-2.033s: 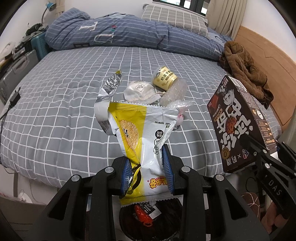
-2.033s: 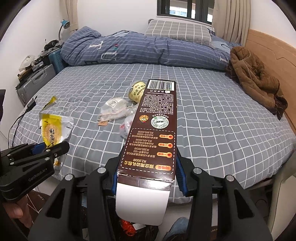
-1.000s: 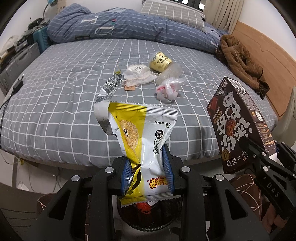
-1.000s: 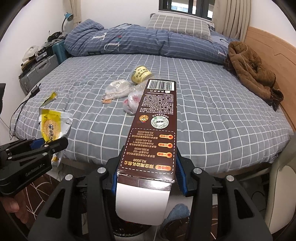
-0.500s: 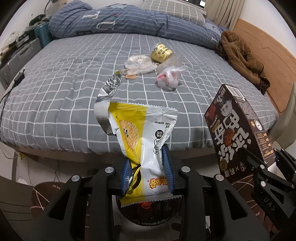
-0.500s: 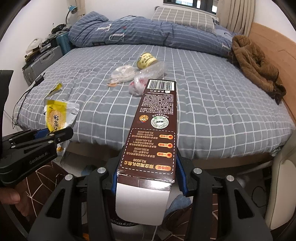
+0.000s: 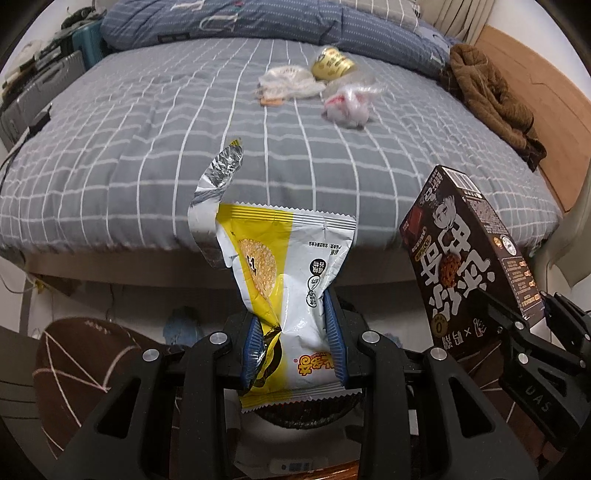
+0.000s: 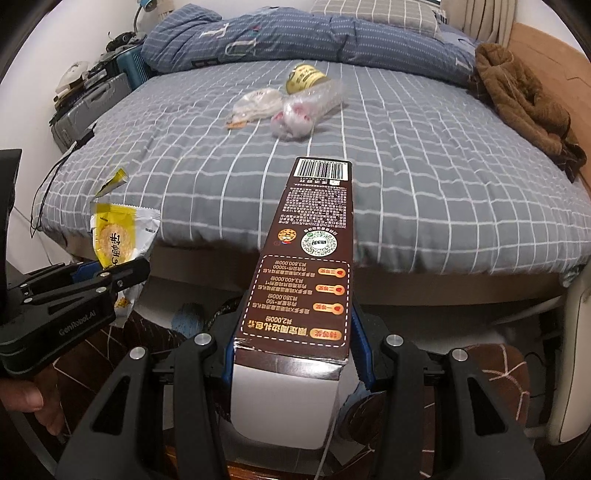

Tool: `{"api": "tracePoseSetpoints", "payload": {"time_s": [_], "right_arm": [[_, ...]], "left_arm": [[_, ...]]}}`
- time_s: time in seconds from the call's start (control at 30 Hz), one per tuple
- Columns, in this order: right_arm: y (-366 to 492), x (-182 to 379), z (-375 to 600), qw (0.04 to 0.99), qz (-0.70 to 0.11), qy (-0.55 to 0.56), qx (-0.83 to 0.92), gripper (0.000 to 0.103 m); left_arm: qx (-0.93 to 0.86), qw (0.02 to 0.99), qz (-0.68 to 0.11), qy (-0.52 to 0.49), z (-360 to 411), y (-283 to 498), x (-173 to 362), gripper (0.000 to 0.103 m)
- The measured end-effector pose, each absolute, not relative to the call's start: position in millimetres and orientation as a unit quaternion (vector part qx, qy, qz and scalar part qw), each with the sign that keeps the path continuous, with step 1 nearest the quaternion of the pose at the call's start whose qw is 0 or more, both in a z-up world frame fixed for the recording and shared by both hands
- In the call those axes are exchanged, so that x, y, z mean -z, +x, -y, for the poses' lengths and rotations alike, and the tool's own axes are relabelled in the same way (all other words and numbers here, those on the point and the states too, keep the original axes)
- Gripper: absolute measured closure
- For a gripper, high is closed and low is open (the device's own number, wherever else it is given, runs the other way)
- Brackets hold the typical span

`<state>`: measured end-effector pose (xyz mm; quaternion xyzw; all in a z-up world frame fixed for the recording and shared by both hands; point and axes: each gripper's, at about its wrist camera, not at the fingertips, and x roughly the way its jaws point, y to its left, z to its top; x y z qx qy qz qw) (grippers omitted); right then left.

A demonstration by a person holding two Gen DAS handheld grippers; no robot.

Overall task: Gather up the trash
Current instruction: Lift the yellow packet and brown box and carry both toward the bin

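Observation:
My left gripper (image 7: pixel 293 343) is shut on a yellow and white snack wrapper (image 7: pixel 288 266), held off the foot of the bed; it also shows in the right wrist view (image 8: pixel 118 243). My right gripper (image 8: pixel 295 332) is shut on a dark brown snack box (image 8: pixel 310 258), which shows at the right of the left wrist view (image 7: pixel 469 258). On the grey checked bed (image 7: pixel 147 147) lie a white crumpled wrapper (image 7: pixel 288 83), a yellow can (image 7: pixel 332 62) and a clear plastic bag (image 7: pixel 347 101). A dark round bin (image 7: pixel 303 410) sits below the left gripper, mostly hidden.
A brown jacket (image 7: pixel 491 92) lies at the bed's right edge by the wooden headboard (image 7: pixel 535 74). A rolled blue duvet (image 8: pixel 295 33) lies across the far end. Suitcases and clutter (image 8: pixel 92 96) stand left of the bed. A brown patterned floor (image 7: pixel 74 354) lies below.
Both grippers have drawn back from the bed and lowered, each still holding its item. The bed's front edge and the floor have come into view.

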<state>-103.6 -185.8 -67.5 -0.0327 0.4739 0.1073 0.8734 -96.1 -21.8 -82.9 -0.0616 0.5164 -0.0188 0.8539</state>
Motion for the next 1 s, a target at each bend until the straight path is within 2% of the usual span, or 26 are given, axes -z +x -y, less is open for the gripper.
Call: {"api": "tracePoseSetpoints", "payload": {"time_s": [1.0], "right_arm": [[-96, 179, 160, 0.804, -0.580, -0.029, -0.126, 0.057]], "left_arm": [[-0.011, 0.804, -0.589, -0.079, -3, -100, 183, 0.072]]}}
